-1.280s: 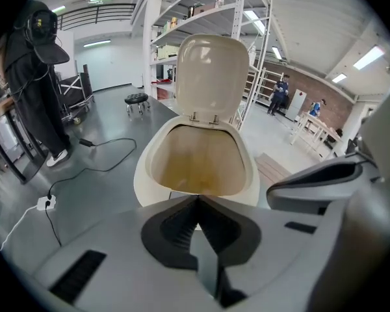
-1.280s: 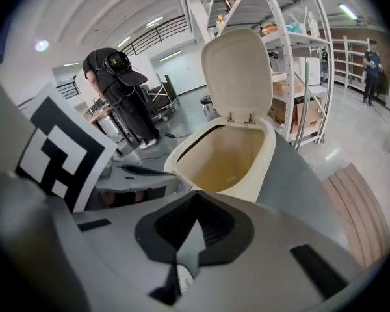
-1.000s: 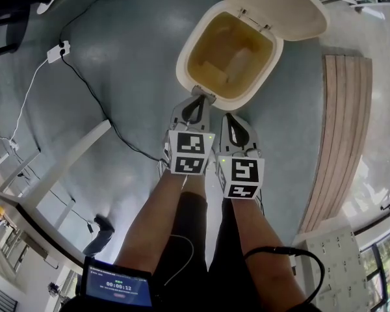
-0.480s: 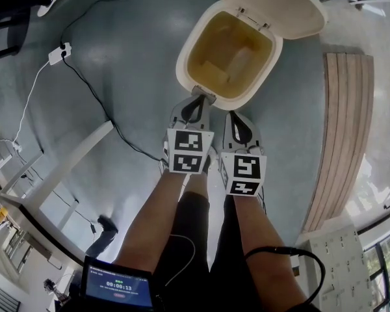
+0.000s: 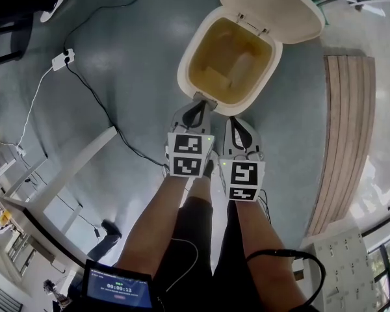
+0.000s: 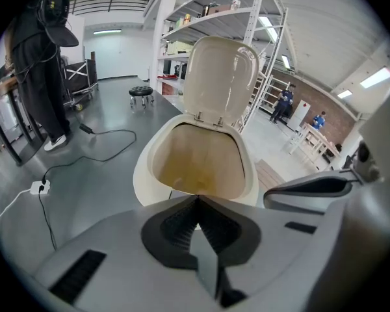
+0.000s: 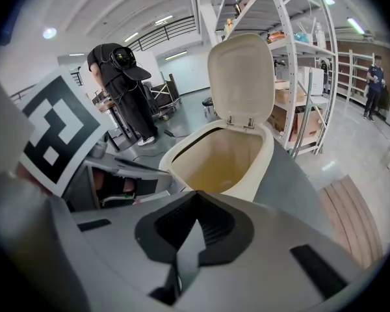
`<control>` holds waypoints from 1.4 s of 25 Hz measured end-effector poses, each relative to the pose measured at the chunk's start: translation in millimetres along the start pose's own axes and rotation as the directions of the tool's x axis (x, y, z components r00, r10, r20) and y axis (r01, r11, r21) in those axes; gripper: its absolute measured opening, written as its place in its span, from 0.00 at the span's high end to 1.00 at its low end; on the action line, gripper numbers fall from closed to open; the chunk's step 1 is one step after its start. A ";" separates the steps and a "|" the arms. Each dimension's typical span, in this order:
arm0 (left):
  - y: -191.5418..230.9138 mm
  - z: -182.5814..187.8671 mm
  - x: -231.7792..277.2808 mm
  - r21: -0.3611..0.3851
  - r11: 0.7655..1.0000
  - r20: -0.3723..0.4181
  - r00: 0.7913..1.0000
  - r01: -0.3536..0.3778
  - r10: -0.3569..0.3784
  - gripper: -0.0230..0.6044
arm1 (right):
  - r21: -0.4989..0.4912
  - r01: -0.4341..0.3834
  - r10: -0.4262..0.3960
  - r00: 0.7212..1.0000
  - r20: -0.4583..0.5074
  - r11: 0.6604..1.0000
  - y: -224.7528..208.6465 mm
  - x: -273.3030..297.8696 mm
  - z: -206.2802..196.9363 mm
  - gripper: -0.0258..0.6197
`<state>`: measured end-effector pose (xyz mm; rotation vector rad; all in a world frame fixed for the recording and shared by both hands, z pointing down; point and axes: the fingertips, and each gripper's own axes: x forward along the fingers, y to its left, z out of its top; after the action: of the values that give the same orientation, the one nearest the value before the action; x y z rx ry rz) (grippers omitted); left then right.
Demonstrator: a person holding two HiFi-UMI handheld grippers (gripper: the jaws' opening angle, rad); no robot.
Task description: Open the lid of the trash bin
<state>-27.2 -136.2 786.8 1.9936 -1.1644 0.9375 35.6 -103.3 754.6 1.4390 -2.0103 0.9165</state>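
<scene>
Grippers side by side, jaws of both shut tight, empty: left gripper (image 5: 198,106) w/ tip at near rim of bin (image 5: 184,65), right gripper (image 5: 238,130) a bit further back. Bin on floor, lid (image 5: 273,6) up, hinged at far side. Seen only in gripper views: shelves (image 6: 242,15), stool (image 6: 141,93), person in black (image 6: 42,64). Seen only from head: cable (image 5: 91,88) left of bin, wood slats (image 5: 344,129) to right.

Trash bin (image 5: 184,67) mouth clear above; upright lid (image 5: 273,8) walls far side; slatted board (image 5: 344,129) right.
</scene>
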 end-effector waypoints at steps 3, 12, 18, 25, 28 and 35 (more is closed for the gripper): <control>-0.6 0.5 1.1 -0.017 1.000 -0.006 1.000 -0.006 0.006 0.97 | 0.013 0.005 -0.005 1.000 0.003 1.000 -1.6 0.7 -0.2 0.96; -3.5 3.1 1.0 -0.033 0.999 -0.003 1.000 -0.012 0.012 0.97 | -0.064 0.002 -0.001 1.000 0.015 0.998 4.9 -4.2 5.3 0.96; -0.8 3.8 0.4 0.015 0.999 0.009 0.999 -0.036 0.036 0.97 | -0.083 -0.016 0.018 1.000 0.023 0.996 7.1 -5.8 5.2 0.96; -13.2 3.1 -5.6 0.142 0.989 -0.013 0.999 -0.045 0.048 0.97 | -0.133 -0.020 0.023 0.999 0.026 0.991 9.1 -18.9 3.4 0.96; -17.3 2.5 -10.8 0.133 0.990 -0.006 0.999 -0.043 0.044 0.97 | -0.118 -0.035 0.038 0.999 0.030 0.992 9.3 -23.2 4.8 0.96; -20.5 4.0 -23.9 0.082 0.995 0.025 0.999 -0.050 0.048 0.97 | -0.001 -0.063 0.063 0.997 0.044 0.998 -0.9 -36.6 17.0 0.96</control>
<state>-16.1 -120.5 761.5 2.0541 -1.2101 1.0048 47.8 -94.0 717.3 1.4147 -2.0987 0.9186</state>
